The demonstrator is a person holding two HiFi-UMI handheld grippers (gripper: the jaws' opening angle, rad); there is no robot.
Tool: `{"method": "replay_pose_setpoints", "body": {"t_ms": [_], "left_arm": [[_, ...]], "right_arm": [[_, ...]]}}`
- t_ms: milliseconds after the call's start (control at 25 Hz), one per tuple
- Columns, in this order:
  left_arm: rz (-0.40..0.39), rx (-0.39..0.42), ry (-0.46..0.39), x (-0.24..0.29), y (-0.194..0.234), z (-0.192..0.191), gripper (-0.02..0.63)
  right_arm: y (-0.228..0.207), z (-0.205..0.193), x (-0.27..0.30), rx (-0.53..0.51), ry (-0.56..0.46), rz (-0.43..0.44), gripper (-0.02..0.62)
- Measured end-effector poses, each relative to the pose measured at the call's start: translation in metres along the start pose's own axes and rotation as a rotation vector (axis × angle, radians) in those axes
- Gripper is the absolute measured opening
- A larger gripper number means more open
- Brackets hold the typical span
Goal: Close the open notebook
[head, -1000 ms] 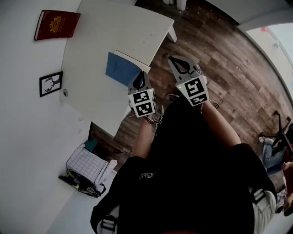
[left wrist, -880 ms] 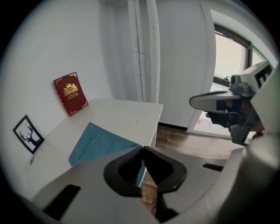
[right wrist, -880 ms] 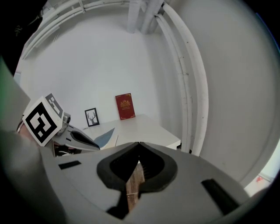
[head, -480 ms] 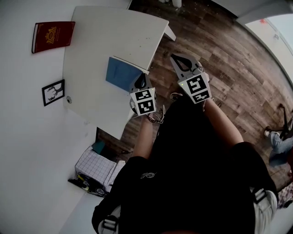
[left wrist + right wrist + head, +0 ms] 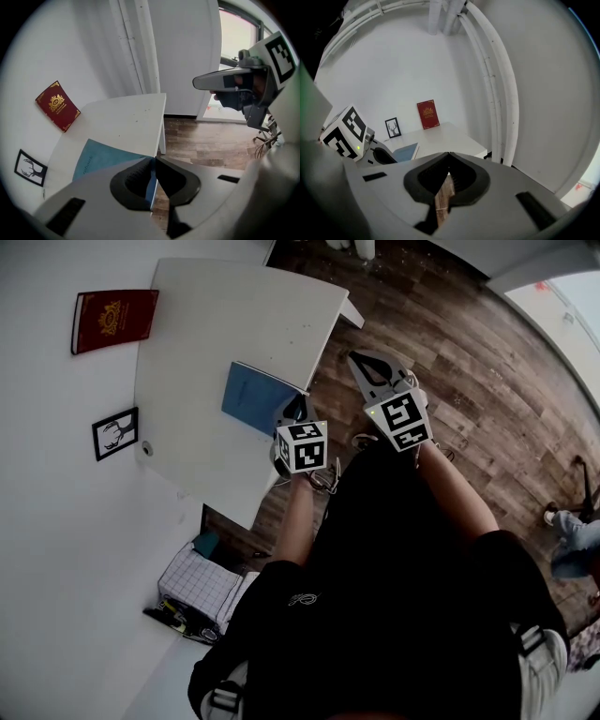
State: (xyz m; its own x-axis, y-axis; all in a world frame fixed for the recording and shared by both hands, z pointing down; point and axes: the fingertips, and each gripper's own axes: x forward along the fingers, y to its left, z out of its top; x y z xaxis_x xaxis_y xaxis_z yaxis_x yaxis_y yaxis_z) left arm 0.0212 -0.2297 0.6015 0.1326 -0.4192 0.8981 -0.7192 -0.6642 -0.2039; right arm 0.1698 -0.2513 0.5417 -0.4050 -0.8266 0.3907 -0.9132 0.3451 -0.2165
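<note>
The left claw [image 5: 294, 404] is pointing steeply down at the near corner of the blue notebook [image 5: 255, 395]. The notebook is lying shut and flat, cover up, on the white table [image 5: 234, 315], stretching away ahead and to the left of this claw. The jaws are standing narrow, tips almost together, having just been easing apart. A strip of the blue cover is showing in the thin slit between them. Whether the pads are pressing on it cannot be made out.

The right claw [image 5: 354, 360] is hanging just beside the left one, off the table's edge and over the wooden floor [image 5: 450, 352]. Its jaws are sitting together, gripping nothing, with only floorboards showing through the gap.

Well beyond both claws, a red book [image 5: 114, 319] and a framed deer picture [image 5: 115, 433] are leaning against the wall.
</note>
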Motion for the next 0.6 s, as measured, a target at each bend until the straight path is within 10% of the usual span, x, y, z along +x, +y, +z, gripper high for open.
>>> {"method": "replay_pose_setpoints", "body": {"t_ms": [600], "left_arm": [[-0.054,0.162,0.040,0.011,-0.020,-0.004,0.106]], "right_arm": [[0.011,0.008,-0.002,-0.047,0.017,0.017,0.023]]}}
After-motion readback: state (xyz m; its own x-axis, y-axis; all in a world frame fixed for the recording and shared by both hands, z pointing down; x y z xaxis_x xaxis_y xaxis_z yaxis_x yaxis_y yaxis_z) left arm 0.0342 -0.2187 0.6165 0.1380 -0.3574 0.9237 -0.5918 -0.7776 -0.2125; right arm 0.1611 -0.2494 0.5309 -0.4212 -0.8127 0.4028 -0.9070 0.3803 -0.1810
